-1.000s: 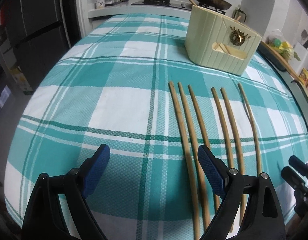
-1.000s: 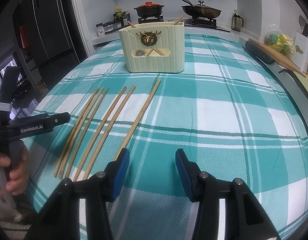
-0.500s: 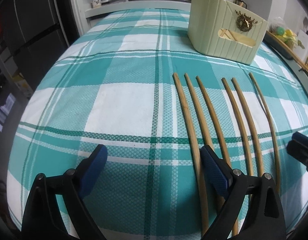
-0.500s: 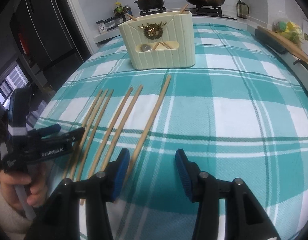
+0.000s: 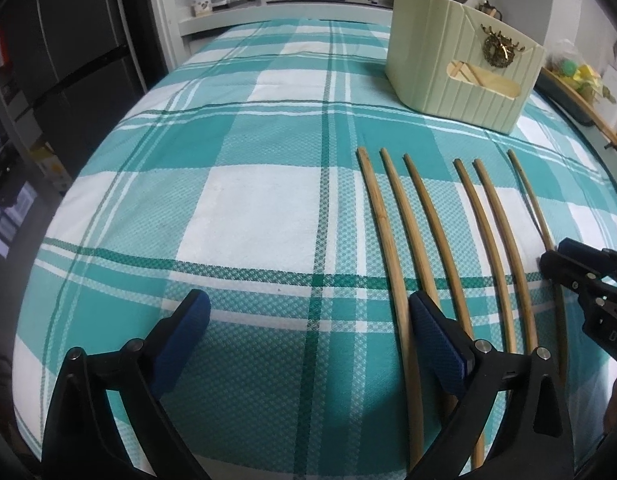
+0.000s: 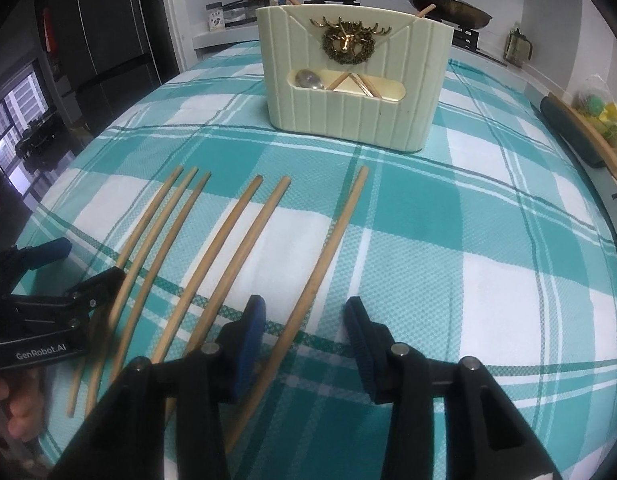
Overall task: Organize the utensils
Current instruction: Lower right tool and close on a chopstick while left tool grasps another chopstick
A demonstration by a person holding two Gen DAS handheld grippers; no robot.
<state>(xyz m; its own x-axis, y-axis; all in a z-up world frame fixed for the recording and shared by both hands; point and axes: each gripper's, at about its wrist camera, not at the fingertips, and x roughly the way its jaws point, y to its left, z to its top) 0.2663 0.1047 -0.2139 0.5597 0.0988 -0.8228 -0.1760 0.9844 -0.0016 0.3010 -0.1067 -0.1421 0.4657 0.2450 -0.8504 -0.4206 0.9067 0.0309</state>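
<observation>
Right gripper (image 6: 304,344), bottom centre of its own view: black frame, blue pads, jaws have just been closing; the rightmost long tan wooden chopstick (image 6: 328,256) runs up between them, but the pads are not pressing on it, so not gripped yet, I judge; the left pad sits just beside the stick, the right pad stands clear of it; stick axis runs from lower left to upper centre, roughly along the pointing line, so the jaws close across it, which is what the grab needs.

Left gripper (image 5: 308,324), bottom of the left wrist view: jaws have just been opening, now spread wide, nothing clamped; its right pad lies over the leftmost group of sticks; five more tan wooden chopsticks (image 6: 236,252) lie side by side on the teal-and-white plaid tablecloth (image 6: 488,264), all fanning toward the top of the frame.

Right hand is nearer the lone rightmost stick; left is nearer the left-hand three.

Far end, upper centre: cream ribbed utensil holder with a brass deer emblem (image 6: 356,80), standing well beyond the stick tips; sticks already show in its window; the holder lies along the sticks' axis, so a lift and forward carry should do.
</observation>
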